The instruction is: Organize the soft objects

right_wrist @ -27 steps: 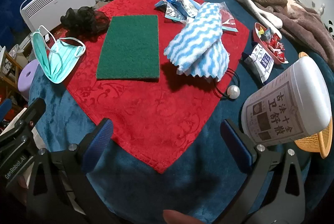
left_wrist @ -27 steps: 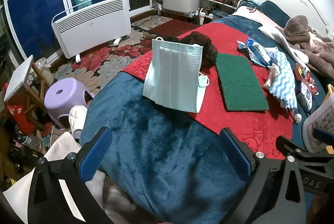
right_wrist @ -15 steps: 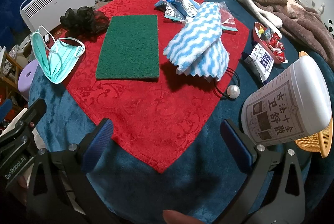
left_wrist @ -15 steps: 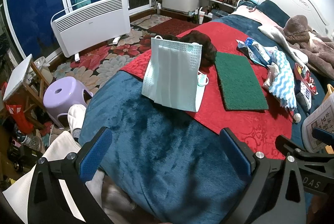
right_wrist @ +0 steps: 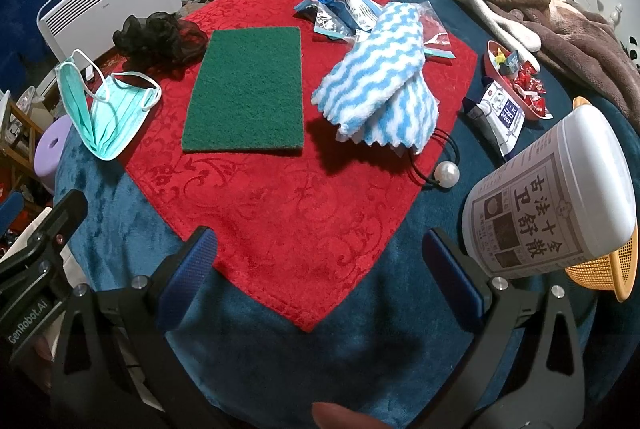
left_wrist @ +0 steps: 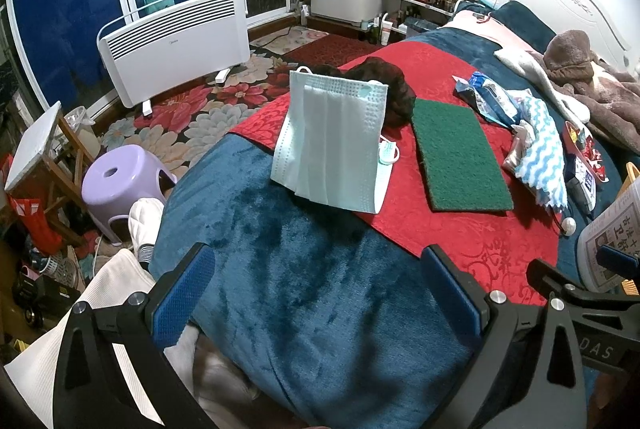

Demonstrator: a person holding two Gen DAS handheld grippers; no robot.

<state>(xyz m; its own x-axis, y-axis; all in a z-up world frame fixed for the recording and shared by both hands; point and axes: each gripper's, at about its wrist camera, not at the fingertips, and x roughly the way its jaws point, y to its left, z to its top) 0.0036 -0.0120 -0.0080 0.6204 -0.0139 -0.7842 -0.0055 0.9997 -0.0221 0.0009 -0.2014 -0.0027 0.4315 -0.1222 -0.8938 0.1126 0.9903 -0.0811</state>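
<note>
Bed: a blue blanket covers it; its near edge curves off just ahead of both tools, and the left side drops to the floor by a purple stool
Red cloth: spread across the middle of the blanket, one corner pointing toward the right tongs; bare red stretches between that corner and the things lying further back
White tub: stands at the right edge of the bed against an orange basket, close beside the right finger of the right tongs
Green pad: flat on the red cloth, well ahead of the right tongs, between the mask and the striped cloth
Striped cloth: blue and white, bunched on the red cloth right of the pad, lying over some plastic packets
Mask: folded, partly propped up, on the left edge of the red cloth and overhanging onto the blanket, ahead of the left tongs and well apart from them
Hair tie: black loop with a white bead, just beside the striped cloth's near edge
Left tongs: jaws spread wide, gripping nothing, over bare blanket
Right tongs: jaws spread wide, gripping nothing, over the cloth's near corner
Change: against the earlier views nothing on the bed has shifted, and both tools sit as they did
</note>
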